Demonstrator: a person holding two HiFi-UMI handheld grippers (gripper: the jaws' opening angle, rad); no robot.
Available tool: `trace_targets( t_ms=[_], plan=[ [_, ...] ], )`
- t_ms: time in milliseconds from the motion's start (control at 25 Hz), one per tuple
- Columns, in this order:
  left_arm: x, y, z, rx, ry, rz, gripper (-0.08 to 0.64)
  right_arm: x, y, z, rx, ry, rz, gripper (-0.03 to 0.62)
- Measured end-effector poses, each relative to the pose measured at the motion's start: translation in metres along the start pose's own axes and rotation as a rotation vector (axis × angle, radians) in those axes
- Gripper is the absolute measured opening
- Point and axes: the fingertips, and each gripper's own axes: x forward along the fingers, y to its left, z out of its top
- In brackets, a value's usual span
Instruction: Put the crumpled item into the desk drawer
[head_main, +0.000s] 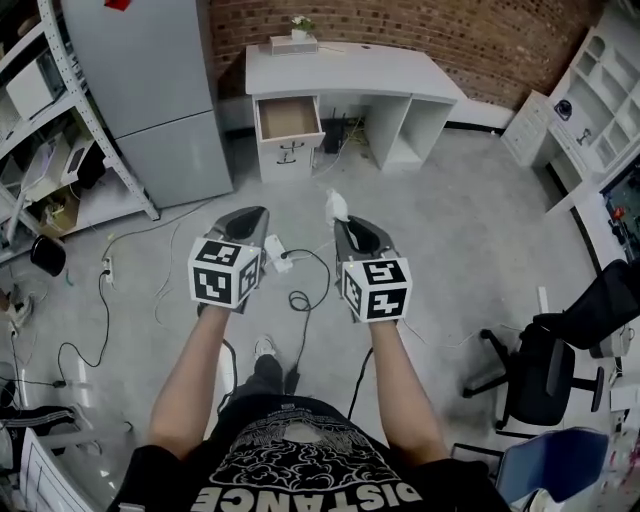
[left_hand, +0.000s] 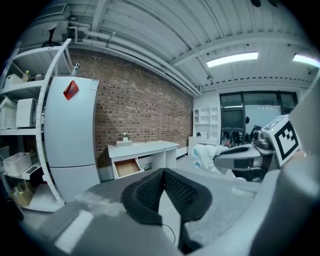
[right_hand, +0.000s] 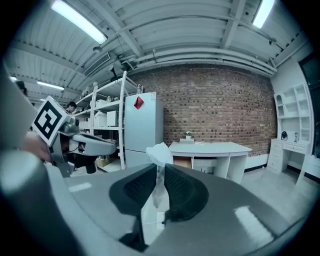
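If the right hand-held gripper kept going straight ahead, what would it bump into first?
Probably the white desk by the brick wall. The right hand-held gripper, clamped on the crumpled item, faces it across the floor; depth is hard to judge.

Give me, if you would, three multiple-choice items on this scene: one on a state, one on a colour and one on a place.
1. The drawer is:
A. shut
B. pulled open
C. taken out

2. The desk is:
A. white
B. black
C. red

3. The crumpled item is:
A. in the drawer
B. on the desk
C. in the right tool

Answers:
1 B, since its bare brown inside shows.
2 A, since its top and sides are white.
3 C, since the right tool's pads pinch it, well short of the desk.
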Motion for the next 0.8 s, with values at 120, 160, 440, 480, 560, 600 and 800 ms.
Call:
trace_targets(
  t_ms=[120,160,440,480,560,600,800],
  plan=[
    [0.017,0.015,0.003,-0.002,0.007,-0.01,-0.002,0.022,-0.004,0.005,0.0,0.01,-0.005,0.054],
    [0.022,0.021,0.005,-0.004,0.008,-0.012,-0.002,0.028,-0.005,0.007,0.0,0.012,-0.005,0.055],
    [0.061,0.056,0.014,-0.005,0.023,-0.048,-0.002,0.079,-0.011,0.016,0.014,0.038,-0.01,0.055],
    [0.066,0.061,0.015,-0.002,0.028,-0.055,-0.002,0.086,-0.011,0.017,0.014,0.042,-0.012,0.055],
    [0.073,0.073,0.018,0.0,0.03,-0.063,-0.002,0.1,-0.01,0.02,0.013,0.05,-0.016,0.055],
    [0.077,0.079,0.021,0.0,0.028,-0.066,-0.002,0.107,-0.009,0.022,0.013,0.053,-0.018,0.055],
    [0.095,0.107,0.029,-0.004,0.034,-0.093,-0.002,0.138,-0.008,0.034,0.017,0.063,-0.041,0.055]
  ],
)
